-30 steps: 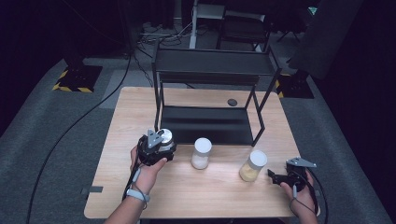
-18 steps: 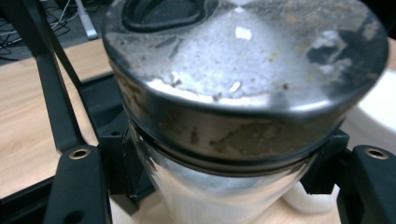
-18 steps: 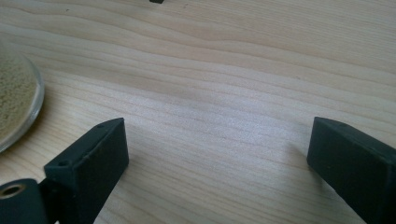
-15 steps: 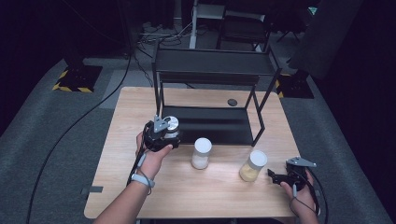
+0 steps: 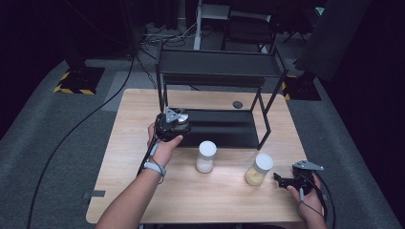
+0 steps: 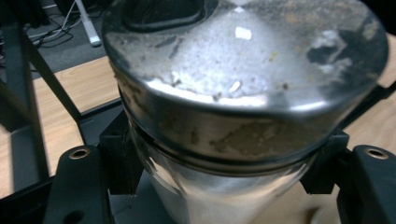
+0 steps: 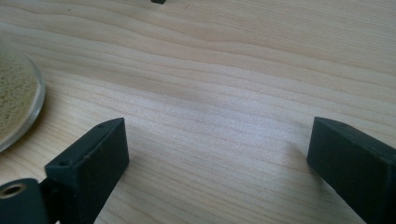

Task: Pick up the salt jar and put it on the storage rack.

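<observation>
The left hand-held gripper (image 5: 177, 125) is clamped shut on a jar with a metal lid (image 6: 243, 88): in the left gripper view the two black jaws press the glass just under the lid from either side, and the jar stands upright, its long axis vertical. In the high view this jar sits at the near left corner of the black rack (image 5: 217, 78), right at the edge of the lower shelf (image 5: 224, 126), so the shelf lies directly beyond the gripper, toward the far side; the left hand is plainly the nearer one to it, and I judge the coming move to be a short push forward and a set-down onto that shelf. The right hand-held gripper (image 5: 286, 180) rests at the near right of the bench (image 5: 119, 143), jaws spread wide and holding nothing, with a jar of yellowish grain (image 5: 258, 169) just to its left. A white-filled jar (image 5: 206, 156) stands between the two hands. Count: three jars, two grippers, one rack with two shelves, and one small dark disc (image 5: 237, 104) on the far bench.
</observation>
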A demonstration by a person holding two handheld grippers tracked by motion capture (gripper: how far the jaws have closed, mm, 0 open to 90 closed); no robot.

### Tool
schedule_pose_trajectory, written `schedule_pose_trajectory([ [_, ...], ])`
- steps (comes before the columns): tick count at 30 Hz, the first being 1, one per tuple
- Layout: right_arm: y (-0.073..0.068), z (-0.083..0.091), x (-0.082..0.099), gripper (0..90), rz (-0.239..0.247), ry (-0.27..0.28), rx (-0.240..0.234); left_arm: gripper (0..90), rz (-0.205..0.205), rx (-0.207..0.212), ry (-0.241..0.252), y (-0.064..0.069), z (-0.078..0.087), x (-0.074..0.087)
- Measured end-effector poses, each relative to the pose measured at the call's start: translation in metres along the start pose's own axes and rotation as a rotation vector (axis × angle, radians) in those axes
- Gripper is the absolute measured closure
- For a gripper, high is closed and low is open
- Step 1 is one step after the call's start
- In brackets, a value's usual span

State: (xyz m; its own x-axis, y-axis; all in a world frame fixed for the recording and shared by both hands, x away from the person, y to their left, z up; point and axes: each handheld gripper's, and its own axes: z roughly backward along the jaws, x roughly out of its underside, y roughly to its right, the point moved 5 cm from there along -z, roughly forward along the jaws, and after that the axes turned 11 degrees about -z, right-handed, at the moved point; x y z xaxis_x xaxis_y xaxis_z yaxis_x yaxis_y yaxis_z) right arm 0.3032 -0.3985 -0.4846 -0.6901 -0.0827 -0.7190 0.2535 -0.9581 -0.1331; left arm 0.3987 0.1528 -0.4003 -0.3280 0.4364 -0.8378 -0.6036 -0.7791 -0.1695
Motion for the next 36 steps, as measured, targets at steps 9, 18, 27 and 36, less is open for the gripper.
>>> schedule_pose_trajectory([
  [9,0.001,0.000,-0.001,5.4,0.004,-0.002,-0.006,30.3,-0.030,-0.002,-0.034,0.005,-0.030,0.003],
  [18,0.003,-0.001,-0.001,5.4,0.010,-0.003,-0.011,30.3,-0.026,0.013,-0.052,0.004,-0.054,0.012],
  [27,0.004,-0.001,-0.002,5.4,0.012,-0.004,-0.014,30.3,-0.050,0.000,-0.088,0.006,-0.066,0.017],
  [36,0.004,-0.001,-0.002,5.4,0.013,-0.004,-0.015,30.2,-0.034,0.010,-0.103,0.004,-0.072,0.021],
])
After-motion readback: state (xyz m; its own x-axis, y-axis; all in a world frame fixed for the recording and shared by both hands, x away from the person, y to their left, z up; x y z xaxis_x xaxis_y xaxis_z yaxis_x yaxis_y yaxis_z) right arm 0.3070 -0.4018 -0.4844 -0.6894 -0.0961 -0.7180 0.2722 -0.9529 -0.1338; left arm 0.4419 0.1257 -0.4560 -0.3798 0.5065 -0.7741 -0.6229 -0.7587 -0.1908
